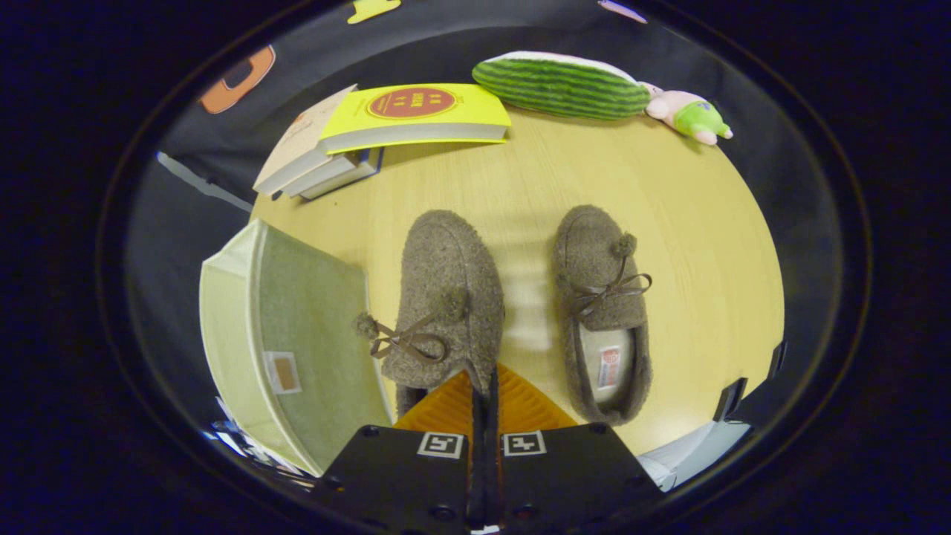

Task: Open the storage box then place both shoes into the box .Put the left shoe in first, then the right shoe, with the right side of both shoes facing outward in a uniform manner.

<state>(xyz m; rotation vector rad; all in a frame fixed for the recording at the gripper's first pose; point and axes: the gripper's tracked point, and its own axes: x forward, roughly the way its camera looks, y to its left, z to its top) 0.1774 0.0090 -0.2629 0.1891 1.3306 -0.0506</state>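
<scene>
Pale wood surface [669, 223]: gripper [483, 386] pinched on left shoe [446, 297] heel rim, toe pointing away; storage box [297, 334] just left.

box [297, 334] left of shoes [446, 297], books [356, 141] behind

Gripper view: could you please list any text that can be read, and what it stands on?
Yellow book cover: red emblem, too blurred to read.
Right-hand shoe insole tag: too small.
Storage box patch: unreadable.
Gripper, closed at the other shoe heel: square markers, no words.
</scene>
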